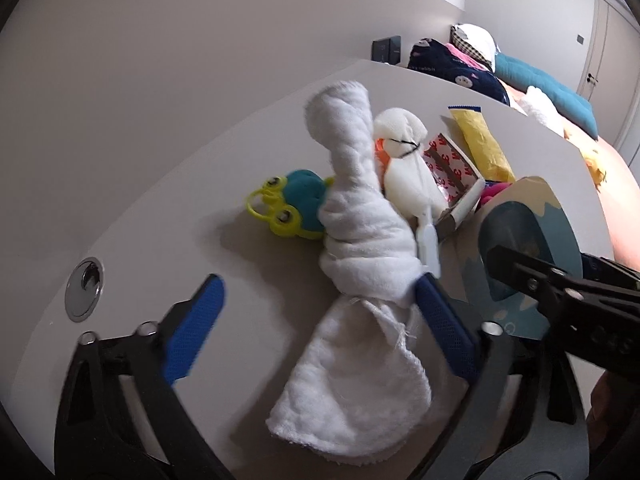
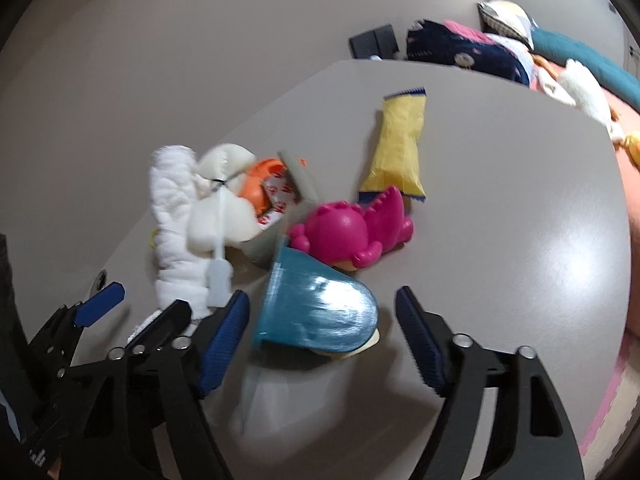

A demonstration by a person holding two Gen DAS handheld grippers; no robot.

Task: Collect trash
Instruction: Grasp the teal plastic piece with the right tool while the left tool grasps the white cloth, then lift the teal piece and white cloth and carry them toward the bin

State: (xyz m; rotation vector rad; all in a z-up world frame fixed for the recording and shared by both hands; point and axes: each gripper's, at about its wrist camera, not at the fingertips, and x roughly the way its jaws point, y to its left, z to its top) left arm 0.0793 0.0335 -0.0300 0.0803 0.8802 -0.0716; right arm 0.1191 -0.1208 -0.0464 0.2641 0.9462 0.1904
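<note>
I work over the pale grey surface (image 2: 500, 208), which fills both views, with a bed (image 1: 560, 96) beyond it at the upper right. My 2 tools point down at 1 pile of clutter.

The largest piece is 1 white twisted cloth (image 1: 360, 216), running from upper centre to lower centre of the left view. My left tool (image 1: 316, 320) straddles its lower end: the jaws stand apart, the right pad just beside the cloth, the left pad well clear, so nothing is gripped yet. I judge the step is to close on the narrow knotted waist, not the loose flap below, so the cloth lifts as 1 piece.

Next comes 1 blue paper cup (image 2: 316, 308), lying on its side at lower centre of the right view. My right tool (image 2: 324, 340) brackets it with jaws apart, the left pad near the rim and the right pad clear of it; nothing is held. I would squeeze gently, since a paper wall likely crushes, and keep clear of the 1 pink toy dinosaur (image 2: 352, 232) touching its rim.

Smaller things follow: 1 yellow snack packet (image 2: 400, 148) at upper centre, 1 white plush (image 2: 224, 208) beside the cloth, 1 red-printed white wrapper (image 1: 448, 160), 1 teal and yellow-green frog toy (image 1: 288, 200), and 1 orange thing (image 2: 264, 184), mostly hidden.
</note>
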